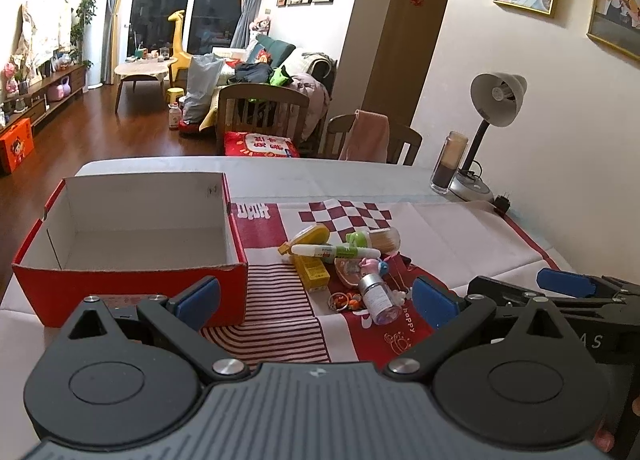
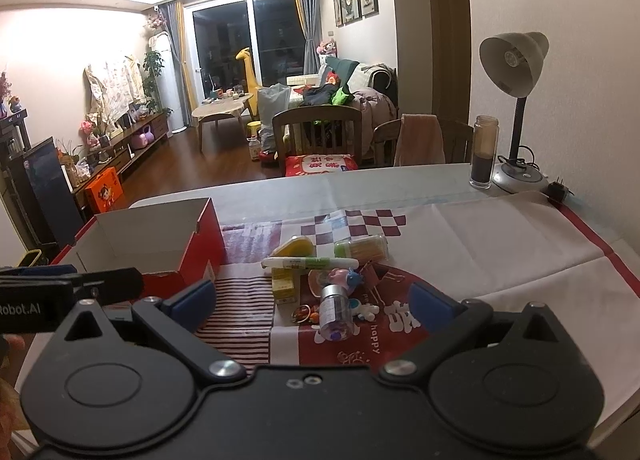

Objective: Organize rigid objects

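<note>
A pile of small items lies on the red-and-white cloth: a white-and-green pen (image 1: pixel 334 250) (image 2: pixel 310 262), a yellow box (image 1: pixel 312 272) (image 2: pixel 285 286), a clear vial with a silver cap (image 1: pixel 378 296) (image 2: pixel 335 312), a green-lidded toothpick jar (image 1: pixel 376 239) (image 2: pixel 362 248), a yellow tape dispenser (image 1: pixel 308 238) (image 2: pixel 294 248), a pink toy (image 1: pixel 368 266) (image 2: pixel 340 276) and a keyring (image 1: pixel 342 300) (image 2: pixel 306 312). An empty red box (image 1: pixel 132 284) (image 2: pixel 200 244) stands to their left. My left gripper (image 1: pixel 316 300) is open, just short of the pile. My right gripper (image 2: pixel 312 306) is open, with the vial between its fingers' line.
A grey desk lamp (image 1: pixel 496 100) (image 2: pixel 514 56) and a glass jar (image 1: pixel 448 164) (image 2: pixel 485 152) stand at the table's far right, by the wall. A plug adapter (image 2: pixel 558 190) lies near them. Wooden chairs (image 1: pixel 262 112) (image 2: pixel 318 128) stand beyond the far edge.
</note>
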`<state>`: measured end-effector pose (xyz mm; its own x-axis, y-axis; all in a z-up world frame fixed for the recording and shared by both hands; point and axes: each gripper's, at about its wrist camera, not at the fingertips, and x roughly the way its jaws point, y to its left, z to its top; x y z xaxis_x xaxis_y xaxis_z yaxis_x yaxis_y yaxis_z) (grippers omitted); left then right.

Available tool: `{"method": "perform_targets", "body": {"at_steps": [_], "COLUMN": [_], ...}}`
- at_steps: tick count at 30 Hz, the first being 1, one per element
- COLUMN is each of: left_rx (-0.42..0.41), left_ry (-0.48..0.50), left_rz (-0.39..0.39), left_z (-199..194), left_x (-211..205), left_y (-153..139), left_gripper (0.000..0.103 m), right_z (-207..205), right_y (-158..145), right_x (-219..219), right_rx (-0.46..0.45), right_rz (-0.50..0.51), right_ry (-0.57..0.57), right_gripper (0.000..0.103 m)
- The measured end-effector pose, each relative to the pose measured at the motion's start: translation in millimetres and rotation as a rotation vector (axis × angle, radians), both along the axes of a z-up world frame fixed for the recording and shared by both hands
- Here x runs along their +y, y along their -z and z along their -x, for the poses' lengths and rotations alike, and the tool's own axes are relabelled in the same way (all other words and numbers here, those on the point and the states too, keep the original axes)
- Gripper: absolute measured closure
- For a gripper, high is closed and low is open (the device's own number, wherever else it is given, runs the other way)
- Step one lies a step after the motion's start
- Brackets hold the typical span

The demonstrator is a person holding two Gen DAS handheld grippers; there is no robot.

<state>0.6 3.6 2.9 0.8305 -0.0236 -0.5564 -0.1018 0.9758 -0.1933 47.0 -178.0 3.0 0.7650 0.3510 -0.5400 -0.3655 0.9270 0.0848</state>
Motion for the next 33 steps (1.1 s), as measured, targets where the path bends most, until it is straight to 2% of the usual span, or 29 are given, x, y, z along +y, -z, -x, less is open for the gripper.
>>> {"method": "perform_targets", "body": {"at_steps": [16, 25, 29, 33], "left_rx": [0.037, 0.065, 0.073, 0.107], "left_ry": [0.008, 0.007, -0.024, -0.054], "left_rz": [-0.004, -0.043, -0.077, -0.076], "left_z": [-29.6, -61.9, -82.9, -108.1], "left_x": [-12.8, -26.0, -31.0, -32.1], "left_y": [6.3, 23.4, 34.3, 50.9], "left_gripper": [0.000, 0.000, 0.000, 0.000], "right_z": [-33.7, -61.2, -72.3, -86.1], "right_y": [10.4, 37.0, 48.6, 59.3], "right_x": [-16.3, -18.8, -14.6, -10.0], "right_rx": [0.051, 0.101, 0.101, 0.103], "right_rz": [-0.005, 0.049, 0.083, 0.114], "right_ry": [-0.044, -0.152, -0.215, -0.265], "right_gripper": [0.002, 0.007, 0.009, 0.011]}}
